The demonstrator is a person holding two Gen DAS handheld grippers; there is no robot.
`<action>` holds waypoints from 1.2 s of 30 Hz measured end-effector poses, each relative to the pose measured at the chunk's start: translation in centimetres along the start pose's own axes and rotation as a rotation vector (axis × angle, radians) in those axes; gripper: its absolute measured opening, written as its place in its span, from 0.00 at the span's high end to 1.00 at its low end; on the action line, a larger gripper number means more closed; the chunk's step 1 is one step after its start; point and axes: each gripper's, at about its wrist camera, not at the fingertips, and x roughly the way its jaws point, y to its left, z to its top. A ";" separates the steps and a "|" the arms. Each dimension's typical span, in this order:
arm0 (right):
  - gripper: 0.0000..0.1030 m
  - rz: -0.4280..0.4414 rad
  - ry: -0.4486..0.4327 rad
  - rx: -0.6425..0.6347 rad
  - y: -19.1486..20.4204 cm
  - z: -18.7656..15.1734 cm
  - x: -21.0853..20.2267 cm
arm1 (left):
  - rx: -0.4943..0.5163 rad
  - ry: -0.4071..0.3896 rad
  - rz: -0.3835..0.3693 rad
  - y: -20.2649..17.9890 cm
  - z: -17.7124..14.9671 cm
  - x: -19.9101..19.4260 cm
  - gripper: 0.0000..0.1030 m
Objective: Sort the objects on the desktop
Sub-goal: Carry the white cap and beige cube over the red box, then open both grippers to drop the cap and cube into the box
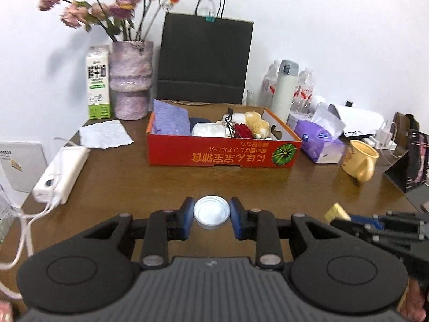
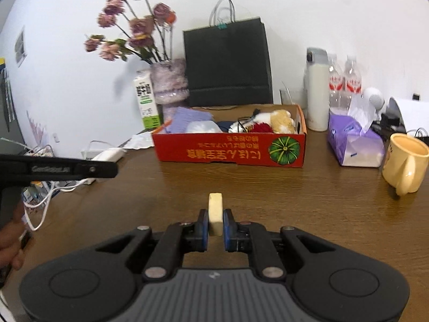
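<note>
1. White wall [image 1: 321,26] is seen behind a brown wooden table [image 1: 120,182].
2. Black bag [image 1: 205,59] is stood against the wall, behind the red box [image 1: 222,155] holding assorted items.
3. Vase [image 1: 131,80], carton [image 1: 98,80], tissues [image 1: 320,141] and mug [image 1: 360,159] are set around the box.
4. Left gripper [image 1: 211,216] is clamped on a white cap [image 1: 211,212] above the table.
5. Right gripper [image 2: 215,224] is clamped on a pale eraser [image 2: 215,212].

Both wrist views low over desk [image 1: 120,177], facing wall, sharing red box [image 1: 222,151].
</note>
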 end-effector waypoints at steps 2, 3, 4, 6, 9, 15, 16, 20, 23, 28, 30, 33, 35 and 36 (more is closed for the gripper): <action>0.90 -0.006 -0.011 -0.018 0.7 -0.2 -1.6 | -0.002 -0.005 0.005 0.4 -0.9 -2.0 0.72; 0.90 -0.010 -0.016 -0.024 0.9 -0.3 -2.3 | -0.005 -0.006 0.004 0.6 -1.3 -3.0 0.72; 0.90 -0.013 -0.020 -0.028 1.1 -0.3 -3.1 | -0.014 -0.012 0.005 0.8 -1.8 -4.0 0.72; 0.90 -0.014 -0.035 -0.031 1.4 -0.4 -4.6 | -0.025 -0.023 0.004 1.2 -2.4 -5.6 0.72; 0.90 -0.012 -0.064 -0.033 1.6 -0.1 -6.6 | -0.025 -0.049 0.006 1.6 -2.1 -6.9 0.72; 0.90 -0.023 -0.128 -0.049 0.2 4.9 -6.4 | -0.004 -0.074 -0.019 2.3 4.9 -2.8 0.72; 0.90 -0.020 -0.137 -0.048 -0.3 6.1 -5.9 | -0.004 -0.066 -0.027 2.4 6.5 -1.4 0.72; 0.90 0.013 -0.115 -0.012 -2.7 12.1 -1.7 | 0.020 -0.007 -0.032 2.8 12.0 4.8 0.72; 0.90 0.004 -0.062 -0.003 -3.9 15.7 2.9 | 0.003 0.083 -0.027 3.6 14.9 10.6 0.72; 0.90 -0.011 0.109 0.057 -7.0 19.2 13.0 | -0.047 0.234 -0.004 5.4 17.0 20.1 0.72; 0.90 -0.050 0.177 0.074 -8.2 19.6 16.7 | -0.065 0.284 0.006 5.9 17.0 23.1 0.72; 0.89 -0.089 0.267 0.093 -9.7 19.1 21.2 | -0.041 0.335 0.048 6.0 16.7 26.3 0.68; 0.86 -0.102 0.312 0.102 -10.3 18.7 23.3 | -0.037 0.347 0.045 6.2 16.9 27.3 0.52; 0.77 -0.111 0.322 0.105 -10.6 18.5 23.9 | -0.035 0.341 0.042 6.3 17.0 27.4 0.49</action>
